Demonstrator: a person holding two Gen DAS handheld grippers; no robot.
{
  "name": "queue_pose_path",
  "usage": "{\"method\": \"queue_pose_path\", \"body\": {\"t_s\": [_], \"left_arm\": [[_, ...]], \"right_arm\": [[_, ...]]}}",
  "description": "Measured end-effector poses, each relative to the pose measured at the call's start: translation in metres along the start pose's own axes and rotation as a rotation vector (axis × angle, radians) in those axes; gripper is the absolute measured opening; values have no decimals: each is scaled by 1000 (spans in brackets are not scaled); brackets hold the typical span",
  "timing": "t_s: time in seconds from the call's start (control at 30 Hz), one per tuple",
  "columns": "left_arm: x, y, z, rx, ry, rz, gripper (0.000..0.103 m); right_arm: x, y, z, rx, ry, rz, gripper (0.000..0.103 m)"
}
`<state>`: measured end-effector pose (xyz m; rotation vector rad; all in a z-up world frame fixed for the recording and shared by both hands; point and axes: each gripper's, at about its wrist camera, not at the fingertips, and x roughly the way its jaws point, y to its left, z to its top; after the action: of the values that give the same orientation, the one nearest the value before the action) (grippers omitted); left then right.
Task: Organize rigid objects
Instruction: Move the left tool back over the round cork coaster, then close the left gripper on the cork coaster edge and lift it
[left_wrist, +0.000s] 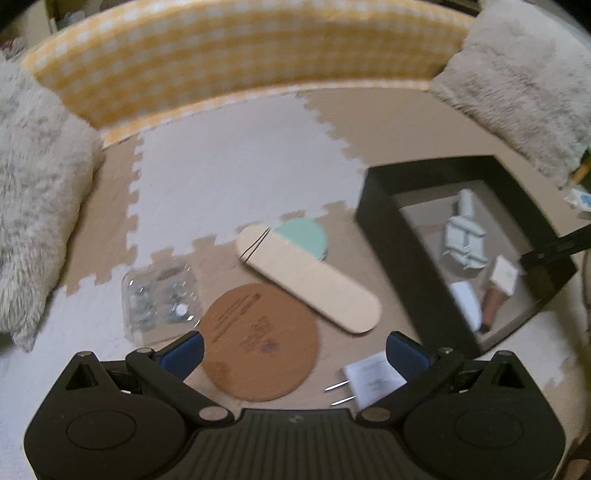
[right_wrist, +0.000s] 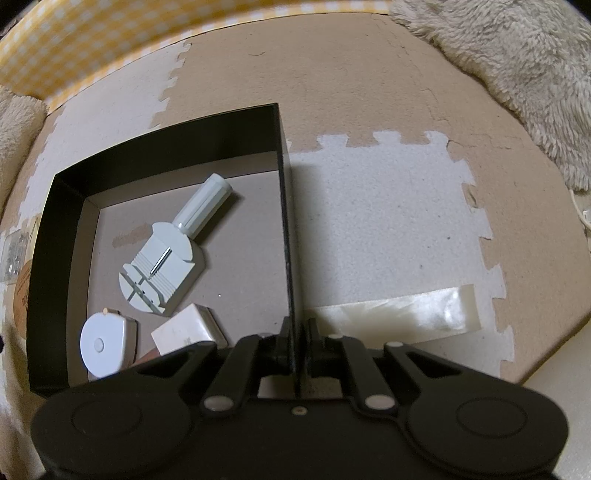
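My left gripper (left_wrist: 295, 352) is open, and its blue pads (left_wrist: 183, 352) hover over a round cork coaster (left_wrist: 258, 343). A white plug adapter (left_wrist: 371, 380) lies by the right pad. Beyond the coaster are a pale oblong wooden board (left_wrist: 308, 280), a mint disc (left_wrist: 308, 236) partly under the board, and a clear pack of small metal parts (left_wrist: 159, 297). My right gripper (right_wrist: 295, 328) is shut on the right wall of a black box (right_wrist: 177, 146) (left_wrist: 376, 206). The box holds a grey watch tool (right_wrist: 166, 258), a white round tape measure (right_wrist: 103, 343) and a white cube (right_wrist: 188, 328).
The floor is beige and white foam puzzle mat (left_wrist: 229, 177). A yellow checked cushion (left_wrist: 229, 55) borders the far side, with fluffy blankets left (left_wrist: 33, 192) and right (left_wrist: 517, 85). A translucent strip (right_wrist: 399, 310) lies on the mat right of the box.
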<state>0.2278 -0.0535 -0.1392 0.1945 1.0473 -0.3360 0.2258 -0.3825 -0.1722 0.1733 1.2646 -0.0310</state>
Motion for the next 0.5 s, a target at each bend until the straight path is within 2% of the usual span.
{"method": "queue_pose_path", "body": {"t_s": [0.27,0.5], "left_arm": [[27,19,-6,-37,63,35,103],[45,22,-12,-10,98,40,103]], "right_arm": [[0,1,1,-2,3,2,7],[0,-1,0,-2,1,7,7]]}}
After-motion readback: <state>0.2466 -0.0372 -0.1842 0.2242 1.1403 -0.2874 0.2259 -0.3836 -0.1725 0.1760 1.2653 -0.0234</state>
